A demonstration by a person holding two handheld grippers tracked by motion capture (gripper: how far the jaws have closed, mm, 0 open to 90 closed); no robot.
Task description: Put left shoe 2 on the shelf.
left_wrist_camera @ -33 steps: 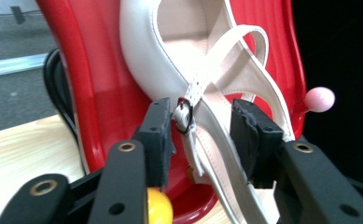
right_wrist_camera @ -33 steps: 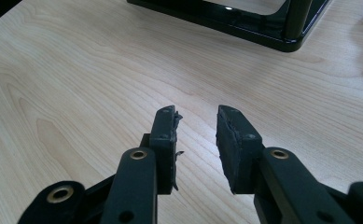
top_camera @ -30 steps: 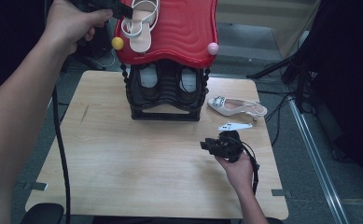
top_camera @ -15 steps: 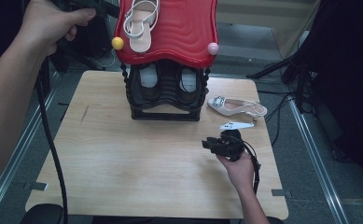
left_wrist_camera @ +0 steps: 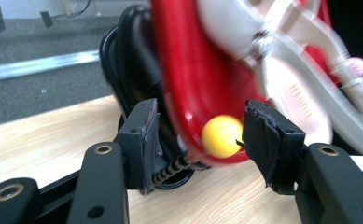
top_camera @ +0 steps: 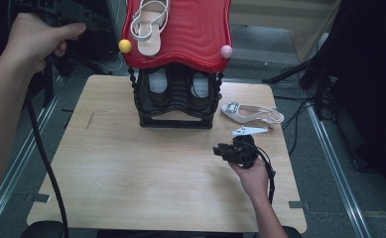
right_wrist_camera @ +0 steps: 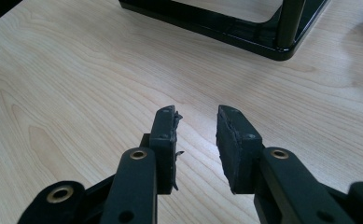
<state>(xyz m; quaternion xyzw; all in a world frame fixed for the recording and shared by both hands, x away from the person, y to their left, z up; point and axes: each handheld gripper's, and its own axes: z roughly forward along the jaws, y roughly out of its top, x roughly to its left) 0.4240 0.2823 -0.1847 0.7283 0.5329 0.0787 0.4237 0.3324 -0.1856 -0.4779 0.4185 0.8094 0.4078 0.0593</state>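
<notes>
White strappy sandals are the work in hand. One white open-strap sandal (top_camera: 150, 27) lies on the red wavy top shelf (top_camera: 190, 34) of the black shoe rack (top_camera: 175, 106), beside the yellow ball knob (top_camera: 125, 46) at the shelf's near left corner. A second white slingback sandal (top_camera: 250, 113) lies on the light wooden worktop (top_camera: 131, 168), just right of the rack base, its long axis across the worktop with the toe toward the rack and the heel strap to the right.

Left hand-held gripper (left_wrist_camera: 200, 140): jaws wide apart, holding nothing, raised at shelf height off the worktop's left side. In the left gripper view the yellow ball knob (left_wrist_camera: 222, 136) sits between the jaws, and the shelf sandal (left_wrist_camera: 291, 74) lies beyond and above.

Right hand-held gripper (top_camera: 230, 150): low over the worktop, jaws moderately apart and empty. The slingback sandal lies near it, ahead and slightly right, with a small white flat piece (top_camera: 247, 131) between them.

Judgement: the right hand is nearer the loose sandal; an approach across its long axis suits the jaws.
</notes>
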